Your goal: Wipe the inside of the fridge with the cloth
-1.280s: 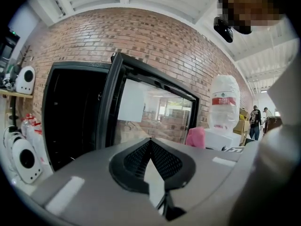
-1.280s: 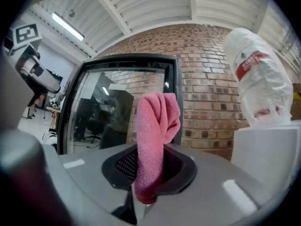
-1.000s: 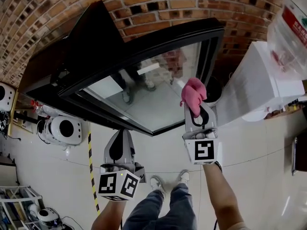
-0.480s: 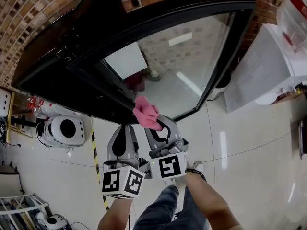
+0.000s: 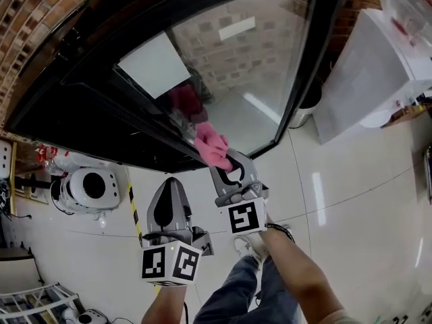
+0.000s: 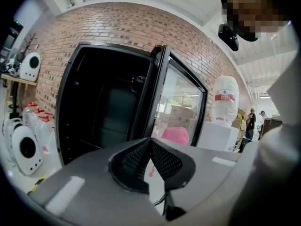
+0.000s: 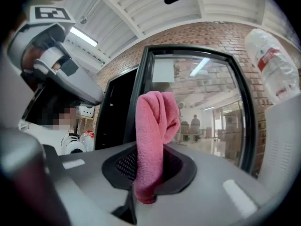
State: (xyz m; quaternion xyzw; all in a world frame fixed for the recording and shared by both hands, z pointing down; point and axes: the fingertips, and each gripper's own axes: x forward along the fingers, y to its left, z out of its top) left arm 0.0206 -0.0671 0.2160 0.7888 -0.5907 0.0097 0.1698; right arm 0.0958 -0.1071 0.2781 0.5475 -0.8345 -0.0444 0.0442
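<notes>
A black fridge (image 5: 81, 106) stands against the brick wall with its glass door (image 5: 256, 66) swung open. My right gripper (image 5: 226, 162) is shut on a pink cloth (image 5: 210, 142), held close to the lower edge of the open door. In the right gripper view the pink cloth (image 7: 153, 140) hangs folded between the jaws, in front of the glass door (image 7: 207, 112). My left gripper (image 5: 169, 191) hangs lower left, shut with nothing in it. The left gripper view looks at the dark fridge interior (image 6: 103, 107) and the cloth (image 6: 175, 134) beyond the door edge.
White round robot units (image 5: 88, 187) stand left of the fridge on the tiled floor. A white water dispenser (image 5: 378, 66) with a bottle is at the right. A yellow-black floor tape (image 5: 133, 208) runs by my feet.
The right gripper with the cloth swung left from the door's right edge to its lower left edge, near the fridge opening. The view has moved closer to the fridge.
</notes>
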